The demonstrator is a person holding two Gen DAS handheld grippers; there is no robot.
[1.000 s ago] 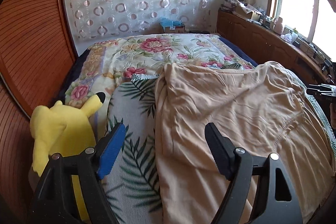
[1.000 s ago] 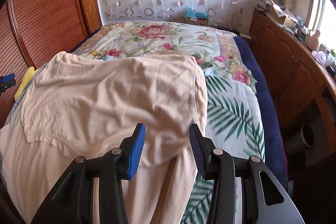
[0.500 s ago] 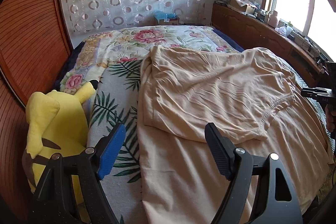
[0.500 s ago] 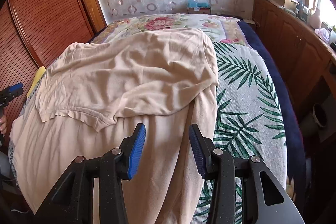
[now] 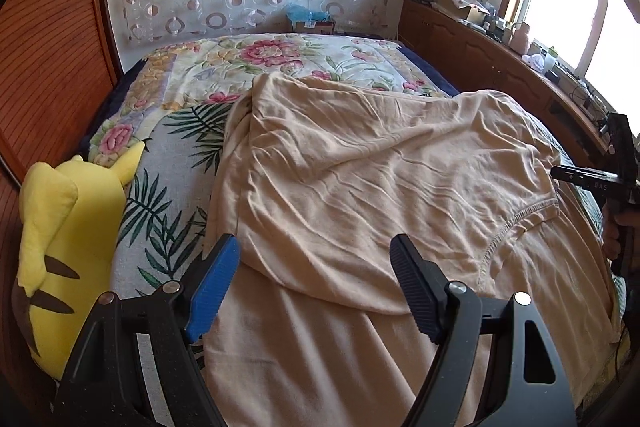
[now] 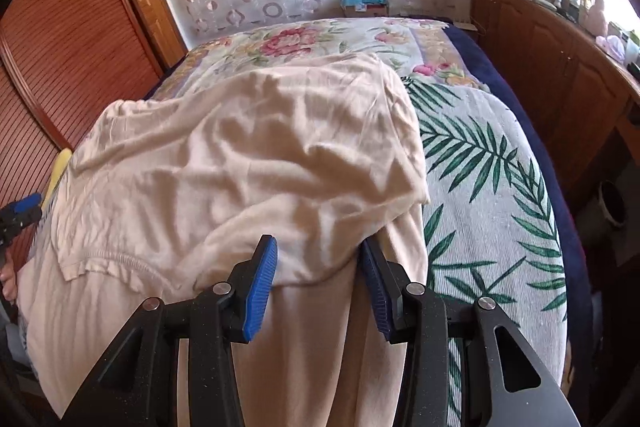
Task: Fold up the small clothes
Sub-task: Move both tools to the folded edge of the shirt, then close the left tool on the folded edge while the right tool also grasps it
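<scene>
Left wrist view: left tool [image 5: 314,285] open, empty, above beige garment [image 5: 360,179]. Right tool [image 6: 318,285] half open, empty, at folded edge. Risk: pinching only top layer, fold slides apart on soft bed [image 6: 480,163].

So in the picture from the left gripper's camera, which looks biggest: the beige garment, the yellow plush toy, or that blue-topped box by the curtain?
Largest to smallest, as they look:
1. Beige garment, covering most of the bed.
2. Yellow plush toy, though it sits close to the camera, which enlarges it.
3. Blue-topped box, tiny but far off, so its true size is unsure.
</scene>
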